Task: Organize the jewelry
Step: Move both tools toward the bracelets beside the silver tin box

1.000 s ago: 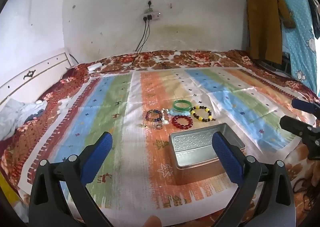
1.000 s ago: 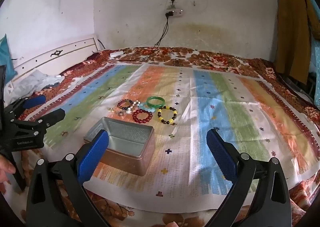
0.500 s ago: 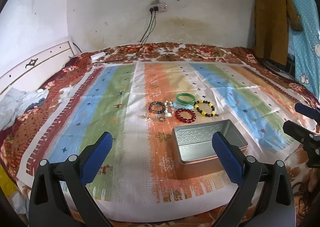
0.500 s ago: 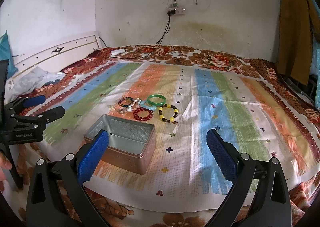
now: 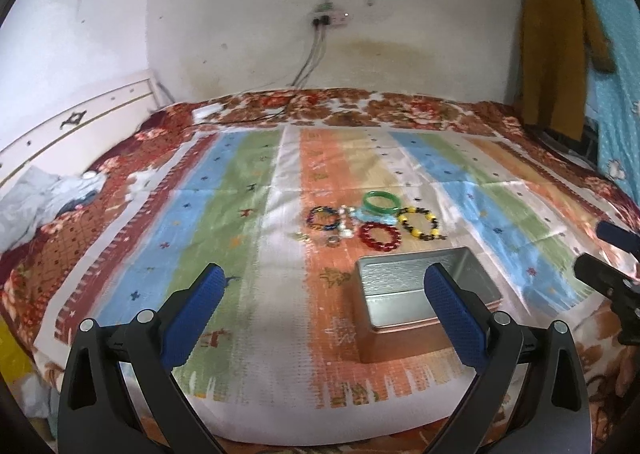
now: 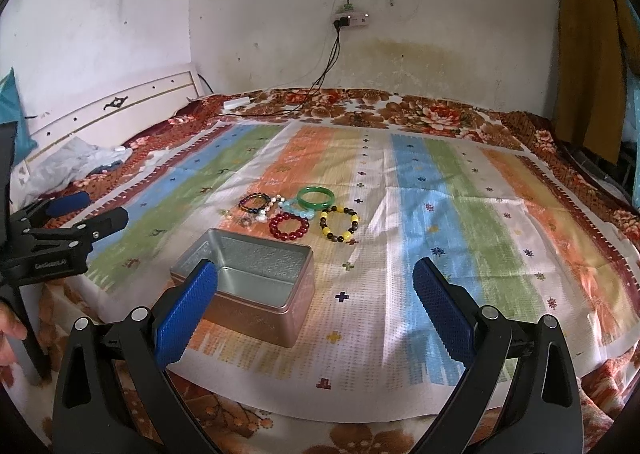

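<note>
both grippers, left gripper [image 5: 326, 304] and right gripper [image 6: 316, 300], wide apart, empty, above the open tin [image 6: 256, 278]

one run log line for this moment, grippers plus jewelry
left hand-held gripper: open, empty | right hand-held gripper: open, empty | tin: open, empty | bracelets: on cloth beyond tin | stage: pre-grasp

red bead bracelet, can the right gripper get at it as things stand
Probably yes. The right gripper is open and empty, and the red bead bracelet lies flat on the striped cloth, uncovered. The open metal tin sits just in front of it, so coming in from above or from the right looks clearest.
</note>
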